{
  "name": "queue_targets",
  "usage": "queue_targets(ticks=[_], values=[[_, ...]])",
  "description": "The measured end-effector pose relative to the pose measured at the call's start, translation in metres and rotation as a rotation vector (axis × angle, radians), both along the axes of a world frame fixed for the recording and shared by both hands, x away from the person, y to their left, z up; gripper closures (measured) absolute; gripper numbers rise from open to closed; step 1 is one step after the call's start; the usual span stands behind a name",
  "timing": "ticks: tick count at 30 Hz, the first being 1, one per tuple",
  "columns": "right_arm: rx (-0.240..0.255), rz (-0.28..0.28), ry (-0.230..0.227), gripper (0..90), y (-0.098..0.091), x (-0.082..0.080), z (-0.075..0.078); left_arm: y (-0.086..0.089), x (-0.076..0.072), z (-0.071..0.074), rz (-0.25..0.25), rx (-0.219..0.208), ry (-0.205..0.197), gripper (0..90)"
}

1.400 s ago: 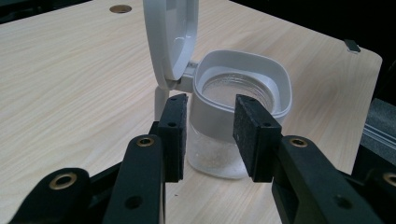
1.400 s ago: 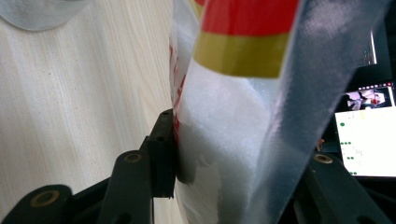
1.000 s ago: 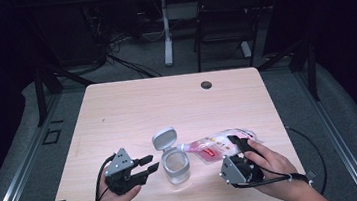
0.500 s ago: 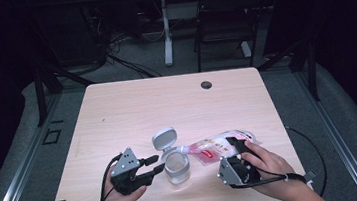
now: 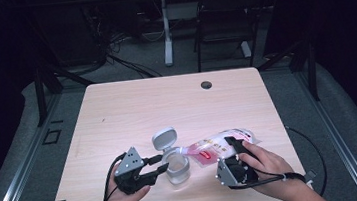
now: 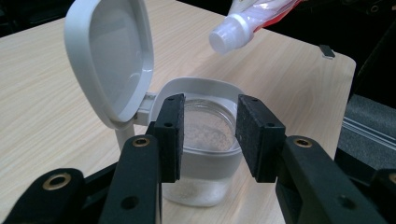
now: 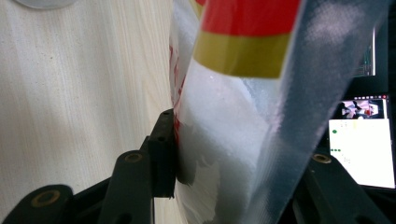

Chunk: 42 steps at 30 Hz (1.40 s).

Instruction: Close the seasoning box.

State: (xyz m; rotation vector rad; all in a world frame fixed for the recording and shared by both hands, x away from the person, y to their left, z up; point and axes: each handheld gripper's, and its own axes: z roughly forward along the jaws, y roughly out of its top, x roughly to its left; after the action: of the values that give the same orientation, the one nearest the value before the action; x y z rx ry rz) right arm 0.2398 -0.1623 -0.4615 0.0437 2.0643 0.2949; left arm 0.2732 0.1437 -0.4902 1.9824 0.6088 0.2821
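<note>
Left gripper [image 5: 159,166] is sitting nearest the table's front edge, jaws released and pointing at the jar [image 5: 178,167]. In the left gripper view the left gripper [image 6: 209,137] is framing the jar [image 6: 205,154] between its pads [image 6: 173,135], but whether the pads are touching the glass is hard to tell; gaps are showing at both sides, so no grasp. The jar is standing upright just past the fingertips, clear glass with a grey-white rim, a little white powder lying in the bottom. Its lid [image 6: 109,58] is standing flipped open on the hinge, up and to the left of the left pad; from above the lid [image 5: 164,138] is lying behind the jar.

Right gripper [image 5: 234,147] is clenching on the pouch [image 5: 221,146], jaws pressing both faces. In the right gripper view the right gripper [image 7: 233,154] is gripping the pouch [image 7: 224,154], which is filling the gap between the pads, with white contents bulging there and a red and yellow band showing farther up. The pouch is hanging tilted, spout [image 6: 229,35] aimed down toward the jar mouth, hovering above and beyond the left fingertips, not touching the rim. No powder stream is visible.

Farther out, the table [image 5: 166,101] is running back to a dark grommet [image 5: 206,85] near its far edge.
</note>
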Motion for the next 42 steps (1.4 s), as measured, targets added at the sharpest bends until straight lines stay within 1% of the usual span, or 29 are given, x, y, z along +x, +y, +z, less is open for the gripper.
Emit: queue_targets(ticks=[1,2,4,6,7,9,10,11,13,14,15,16,18,19,20,23,25,26,27,28,29,30,32,33,34,35,37,39,42], values=[[-0.031,-0.01,-0.006,54.7,0.001,-0.001,0.002,-0.001,0.0,0.001,0.003,0.005,-0.001,62.7],[-0.013,-0.004,0.0,54.8,0.001,0.0,0.001,-0.002,0.0,0.001,-0.002,-0.002,-0.003,62.1],[-0.018,-0.002,0.0,54.8,0.002,0.0,0.0,-0.004,0.0,0.002,-0.004,-0.003,-0.005,61.7],[-0.009,0.005,-0.002,54.9,0.002,0.0,0.0,-0.007,0.0,0.004,-0.004,0.0,-0.012,61.6],[-0.02,0.001,-0.001,54.9,0.002,0.0,0.001,-0.008,0.0,0.004,-0.008,-0.006,-0.011,61.6],[-0.032,-0.004,0.001,54.9,0.003,0.0,0.001,-0.011,0.0,0.006,-0.015,-0.006,-0.017,61.6],[-0.014,0.005,0.002,54.9,0.003,0.001,-0.001,-0.012,-0.001,0.006,-0.016,-0.009,-0.021,61.6],[-0.017,0.003,0.003,54.9,0.004,0.001,-0.001,-0.013,-0.001,0.008,-0.02,-0.001,-0.025,61.6],[-0.032,-0.001,0.007,55.0,0.005,0.002,-0.001,-0.017,-0.002,0.009,-0.027,-0.009,-0.033,61.8],[-0.022,0.003,0.007,55.0,0.005,0.003,-0.003,-0.018,-0.002,0.011,-0.029,-0.007,-0.033,61.9],[-0.035,-0.001,0.01,55.0,0.005,0.003,-0.002,-0.019,-0.002,0.011,-0.032,-0.011,-0.035,62.1],[-0.026,0.0,0.011,55.0,0.005,0.003,-0.003,-0.021,-0.002,0.012,-0.033,-0.007,-0.039,62.3],[-0.029,-0.001,0.011,55.0,0.006,0.003,-0.005,-0.024,-0.002,0.013,-0.041,-0.005,-0.041,62.9],[-0.045,-0.005,0.012,55.1,0.006,0.003,-0.004,-0.025,-0.002,0.014,-0.042,-0.004,-0.044,63.3],[-0.049,0.005,0.012,55.1,0.007,0.004,-0.004,-0.027,-0.002,0.014,-0.043,-0.003,-0.046,63.7],[-0.055,0.0,0.015,55.1,0.008,0.003,-0.005,-0.031,-0.002,0.015,-0.046,-0.004,-0.049,64.9],[-0.046,0.009,0.018,55.2,0.009,0.004,-0.006,-0.033,-0.002,0.015,-0.051,-0.007,-0.05,65.4],[-0.047,0.006,0.019,55.1,0.009,0.004,-0.007,-0.034,-0.002,0.016,-0.053,0.0,-0.054,66.1],[-0.056,0.003,0.022,55.2,0.01,0.004,-0.006,-0.035,-0.003,0.016,-0.053,-0.006,-0.054,66.5],[-0.065,0.0,0.024,55.2,0.01,0.004,-0.006,-0.036,-0.003,0.017,-0.053,-0.003,-0.057,67.0],[-0.06,0.003,0.026,55.2,0.011,0.005,-0.007,-0.037,-0.003,0.017,-0.055,-0.005,-0.06,67.6],[-0.048,0.005,0.029,55.2,0.011,0.005,-0.008,-0.038,-0.003,0.017,-0.059,0.001,-0.061,68.1],[-0.05,0.006,0.029,55.2,0.011,0.006,-0.008,-0.04,-0.003,0.016,-0.055,0.009,-0.066,68.9],[-0.074,-0.001,0.03,55.2,0.012,0.005,-0.007,-0.041,-0.003,0.016,-0.052,0.014,-0.069,69.4],[-0.074,-0.001,0.031,55.2,0.013,0.005,-0.007,-0.041,-0.003,0.015,-0.05,0.017,-0.07,70.1],[-0.052,0.007,0.035,55.3,0.013,0.005,-0.009,-0.041,-0.003,0.015,-0.05,0.021,-0.07,70.3],[-0.061,0.002,0.039,55.3,0.013,0.006,-0.008,-0.042,-0.003,0.014,-0.046,0.026,-0.074,72.0],[-0.056,0.004,0.041,55.3,0.013,0.007,-0.009,-0.042,-0.003,0.013,-0.043,0.038,-0.08,73.8],[-0.063,0.004,0.042,55.4,0.013,0.007,-0.009,-0.042,-0.003,0.011,-0.039,0.053,-0.076,75.9]])
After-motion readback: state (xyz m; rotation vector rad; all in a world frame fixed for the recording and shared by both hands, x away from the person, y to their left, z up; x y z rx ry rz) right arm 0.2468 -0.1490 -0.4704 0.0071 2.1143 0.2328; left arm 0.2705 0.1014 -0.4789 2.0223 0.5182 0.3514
